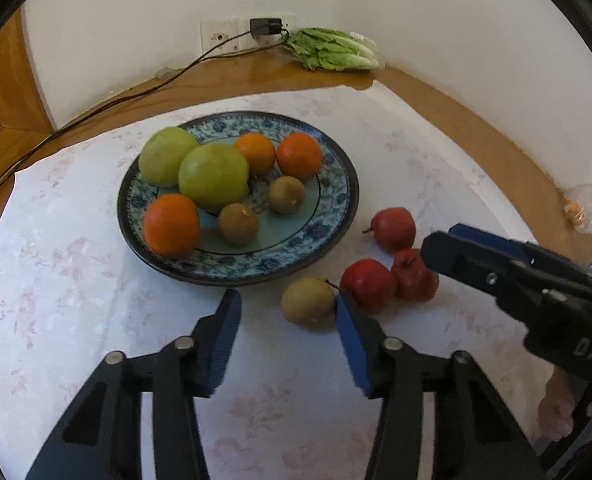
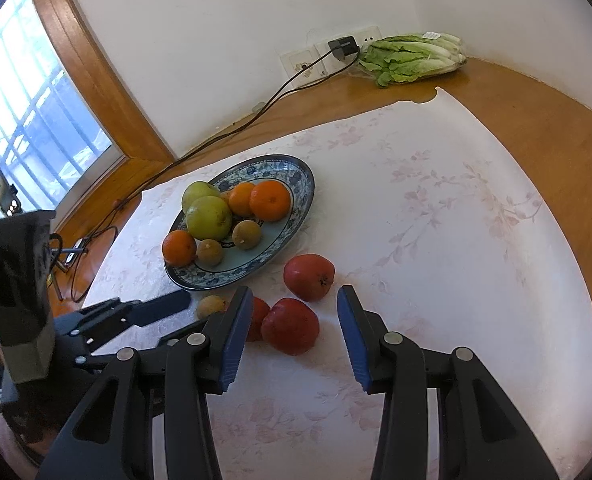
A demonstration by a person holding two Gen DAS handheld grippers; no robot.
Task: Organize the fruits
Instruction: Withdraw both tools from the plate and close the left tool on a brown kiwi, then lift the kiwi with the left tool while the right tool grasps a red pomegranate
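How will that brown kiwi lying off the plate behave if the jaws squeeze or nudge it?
The kiwi looks rounded, so a nudge would probably roll it toward the red apples beside it. Its skin looks dull, so probably not slippery. It is likely soft; a hard squeeze might bruise it.

White walls (image 2: 224, 32) meet in a corner above a wooden desk (image 2: 536, 128) covered by a pale floral cloth (image 2: 436, 208). Daylight enters through a wood-framed barred window (image 2: 24, 120).

Both wrist views look steeply down, close, sharing the plate (image 1: 338, 184)
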